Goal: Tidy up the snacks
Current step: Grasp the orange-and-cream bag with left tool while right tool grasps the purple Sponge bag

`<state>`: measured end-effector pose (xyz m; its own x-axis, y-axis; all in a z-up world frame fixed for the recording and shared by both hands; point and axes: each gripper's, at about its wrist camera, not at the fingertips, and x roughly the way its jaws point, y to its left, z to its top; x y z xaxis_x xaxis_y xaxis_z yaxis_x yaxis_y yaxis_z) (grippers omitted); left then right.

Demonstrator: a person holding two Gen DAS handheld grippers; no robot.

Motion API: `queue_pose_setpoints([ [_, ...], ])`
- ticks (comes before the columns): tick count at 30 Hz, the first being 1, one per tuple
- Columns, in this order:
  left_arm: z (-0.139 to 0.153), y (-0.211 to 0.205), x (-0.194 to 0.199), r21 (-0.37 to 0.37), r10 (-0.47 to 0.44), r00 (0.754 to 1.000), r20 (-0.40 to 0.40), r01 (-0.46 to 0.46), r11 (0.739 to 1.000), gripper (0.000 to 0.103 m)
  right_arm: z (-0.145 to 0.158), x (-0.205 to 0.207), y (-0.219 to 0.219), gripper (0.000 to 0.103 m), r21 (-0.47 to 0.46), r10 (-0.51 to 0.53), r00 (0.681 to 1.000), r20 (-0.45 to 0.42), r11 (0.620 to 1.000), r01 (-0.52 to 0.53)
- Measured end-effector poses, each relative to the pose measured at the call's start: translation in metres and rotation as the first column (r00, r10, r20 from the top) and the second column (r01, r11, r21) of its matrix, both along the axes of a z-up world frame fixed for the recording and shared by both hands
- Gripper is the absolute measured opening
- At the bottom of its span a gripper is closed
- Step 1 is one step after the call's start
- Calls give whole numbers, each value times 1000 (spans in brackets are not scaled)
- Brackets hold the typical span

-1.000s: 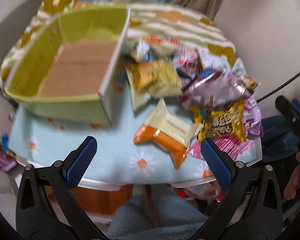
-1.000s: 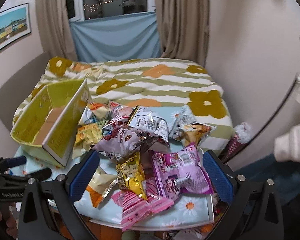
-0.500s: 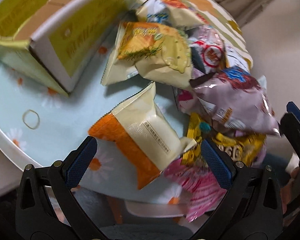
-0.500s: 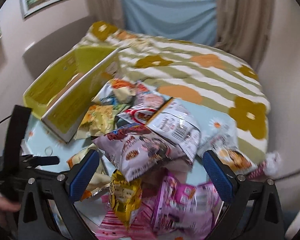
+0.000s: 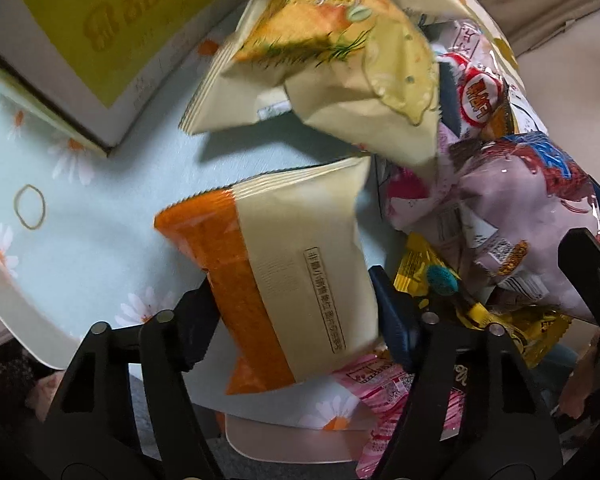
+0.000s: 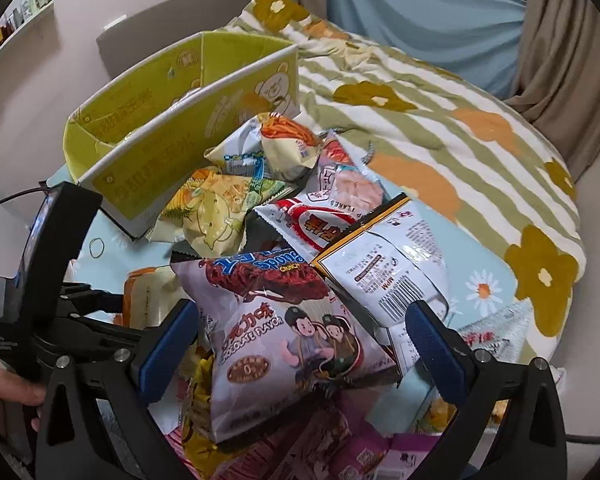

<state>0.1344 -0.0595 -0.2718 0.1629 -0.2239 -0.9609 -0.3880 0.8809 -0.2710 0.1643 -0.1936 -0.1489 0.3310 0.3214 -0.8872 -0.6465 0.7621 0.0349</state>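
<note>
A heap of snack packs covers the right of a small table with a daisy cloth (image 5: 100, 240). My left gripper (image 5: 294, 320) points steeply down at a cream-and-orange pack (image 5: 300, 256). Its jaws are closing, and both pads touch the pack's sides. My right gripper (image 6: 300, 344) hangs open over a purple chocolate sponge pack (image 6: 276, 320), with its blue pads (image 6: 168, 344) wide on either side and clear of it. An open yellow-green carton (image 6: 140, 120) stands at the table's left, its interior mostly hidden; its printed wall (image 5: 80, 40) also shows in the left wrist view.
Yellow herb chip bags (image 5: 340, 52), a red-and-white pack (image 6: 320, 224), a white barcode pack (image 6: 388, 268) and pink packs (image 5: 388, 384) crowd the heap. A rubber band (image 5: 30, 206) lies on the cloth. A bed with a flowered striped duvet (image 6: 440, 120) lies behind. A hand (image 6: 4, 384) shows at the left.
My left gripper sank onto the cream-and-orange pack and its jaws drew in from wide open to the pack's sides. My right gripper swung closer over the purple pack and stayed open.
</note>
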Motion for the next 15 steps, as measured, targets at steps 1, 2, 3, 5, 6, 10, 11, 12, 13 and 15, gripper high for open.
queue_pose_setpoints([
  [1, -1, 2, -3, -5, 1, 1000, 5, -1, 1000, 66, -2, 2, 1, 103, 0, 8, 1000, -7, 1000, -8],
  [2, -1, 2, -3, -8, -1, 1000, 9, 1, 1000, 66, -4, 3, 1, 103, -2, 15, 1000, -15, 1000, -15],
  [3, -2, 4, -5, -7, -6, 1000, 11, 6, 1000, 66, -6, 5, 2, 103, -4, 22, 999, -24, 1000, -22],
  [5, -2, 4, -7, -3, -16, 1000, 16, 17, 1000, 65, -11, 8, 4, 103, -7, 38, 998, -43, 999, -38],
  [6, -2, 4, -8, 1, -21, 1000, 18, 21, 1000, 65, -14, 9, 5, 103, -8, 45, 998, -53, 999, -46],
  [10, 3, 5, -18, 16, -32, 999, 25, 32, 999, 64, -23, 14, 11, 103, -5, 80, 992, -94, 997, -81],
  [11, 4, 6, -18, 17, -34, 999, 27, 34, 999, 64, -25, 15, 12, 103, -6, 84, 991, -100, 996, -85],
  [12, 4, 6, -18, 19, -36, 999, 28, 36, 999, 64, -27, 16, 13, 102, -9, 90, 990, -107, 996, -92],
  [13, 4, 7, -19, 22, -38, 999, 30, 38, 999, 64, -29, 15, 14, 100, -11, 95, 989, -113, 995, -97],
  [15, 9, 11, -24, 26, -40, 999, 31, 39, 999, 63, -32, 16, 16, 97, -11, 103, 986, -132, 994, -106],
])
